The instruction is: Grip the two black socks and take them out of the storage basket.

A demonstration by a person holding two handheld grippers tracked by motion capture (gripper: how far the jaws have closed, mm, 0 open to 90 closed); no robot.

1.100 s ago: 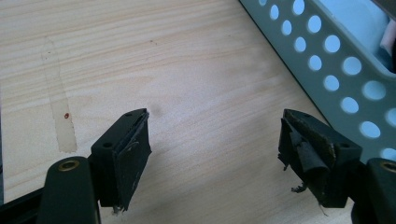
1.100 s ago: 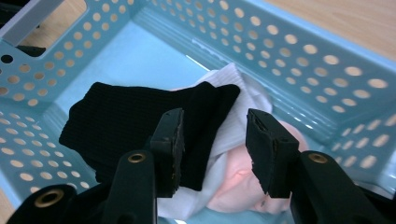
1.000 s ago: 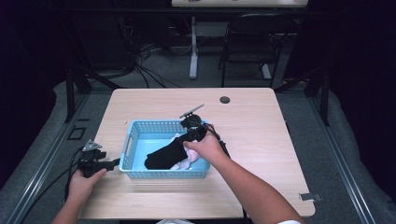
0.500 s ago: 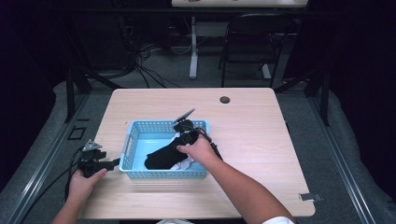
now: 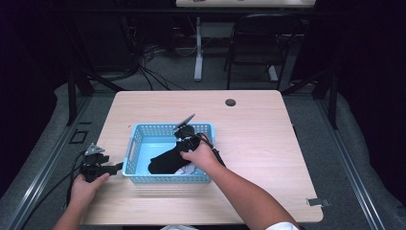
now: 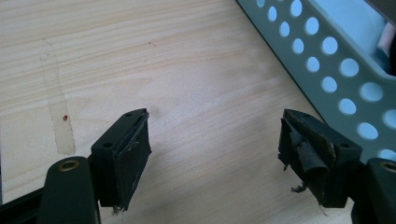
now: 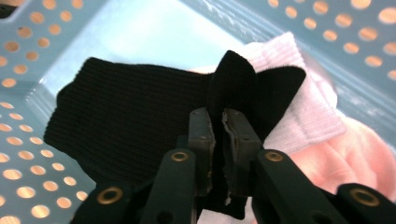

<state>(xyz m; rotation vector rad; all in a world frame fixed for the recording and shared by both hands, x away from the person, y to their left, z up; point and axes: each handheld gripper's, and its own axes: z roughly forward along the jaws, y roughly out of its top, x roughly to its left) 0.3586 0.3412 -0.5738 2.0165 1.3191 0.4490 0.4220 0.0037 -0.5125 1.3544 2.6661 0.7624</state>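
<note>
A light blue perforated basket (image 5: 136, 143) stands on the table and holds a black sock (image 5: 165, 160) over white and pink cloth. In the right gripper view the black sock (image 7: 135, 121) lies across the basket floor, a fold of it pinched between the pads of my right gripper (image 7: 218, 135), whose jaws have just been closing. A white sock (image 7: 308, 112) and pink cloth (image 7: 359, 154) lie under it. My right gripper (image 5: 184, 146) reaches down into the basket. My left gripper (image 5: 117, 167) rests on the table left of the basket, open, with bare wood between its jaws (image 6: 215, 144).
The basket wall (image 6: 336, 79) runs close by the left gripper's right jaw. A round dark grommet (image 5: 231, 102) sits near the table's far edge. A chair (image 5: 261, 48) and cables stand on the floor beyond. Bare wood lies to the basket's right.
My right hand has moved left and down, deeper into the basket, onto the black sock. The left hand has stayed where it was.
</note>
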